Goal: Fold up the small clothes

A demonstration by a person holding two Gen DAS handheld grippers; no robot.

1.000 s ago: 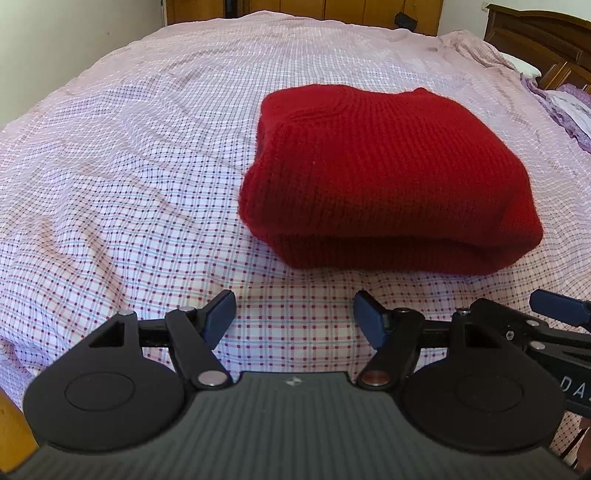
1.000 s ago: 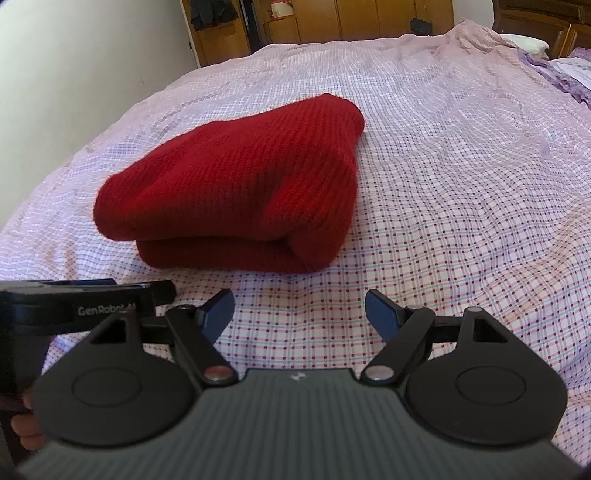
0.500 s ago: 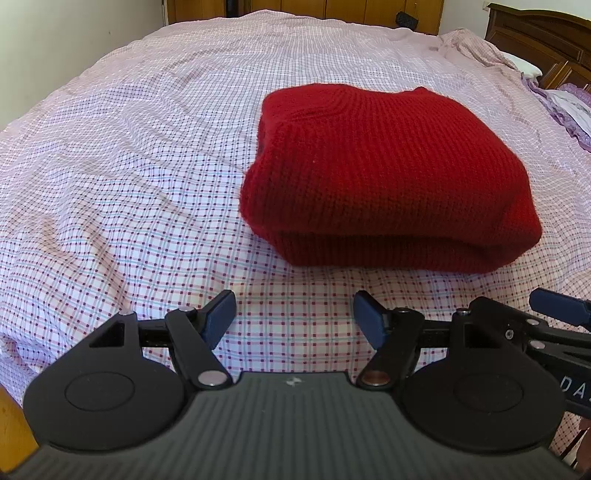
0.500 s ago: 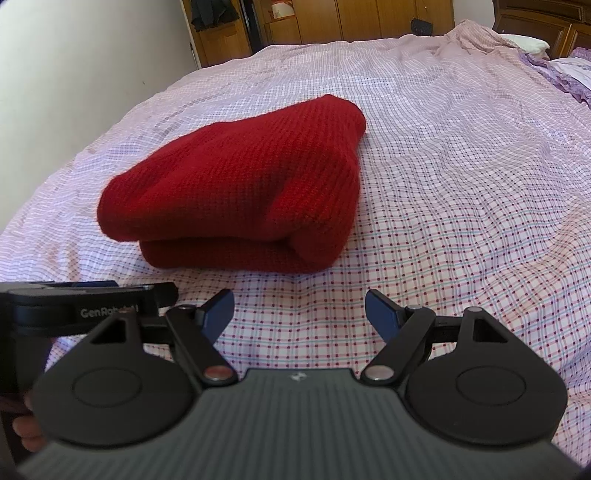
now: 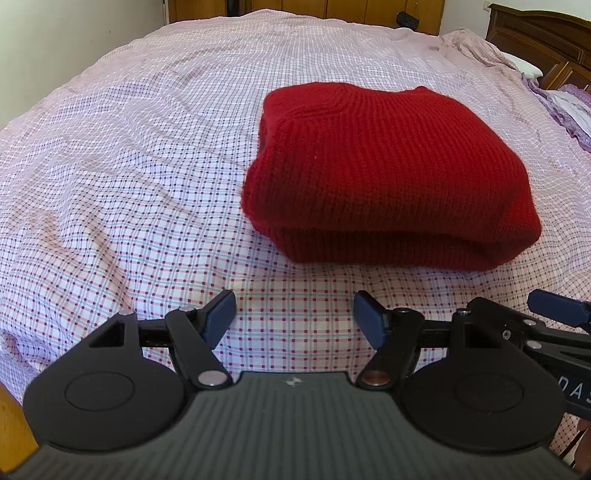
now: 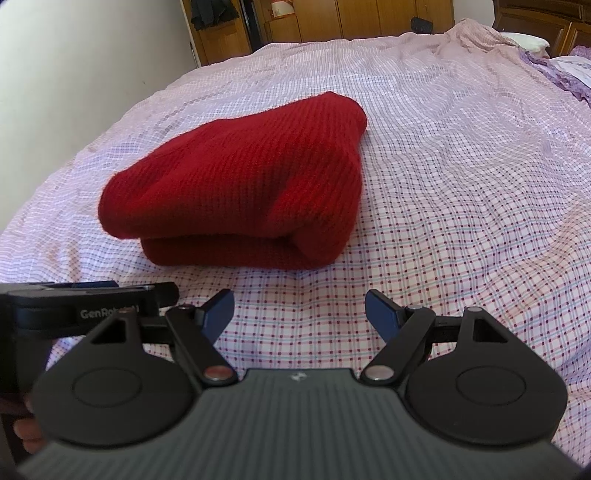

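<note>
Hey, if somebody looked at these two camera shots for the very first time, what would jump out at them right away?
The folded red knit sweater stands out first, a bright block lying on the pink checked bedspread just beyond both grippers. Next come the left gripper and right gripper low in the foreground, their blue-padded fingers spread apart and holding nothing. Wooden wardrobes line the far end of the room behind the bed.

folded red knitted garment (image 6: 236, 192) lies on pink checked bedsheet (image 6: 461, 177) | black right gripper (image 6: 299, 314) spread wide, nothing between its blue pads (image 6: 380, 314) (garment well beyond them) | black left gripper (image 6: 92, 299) at left edge
</note>
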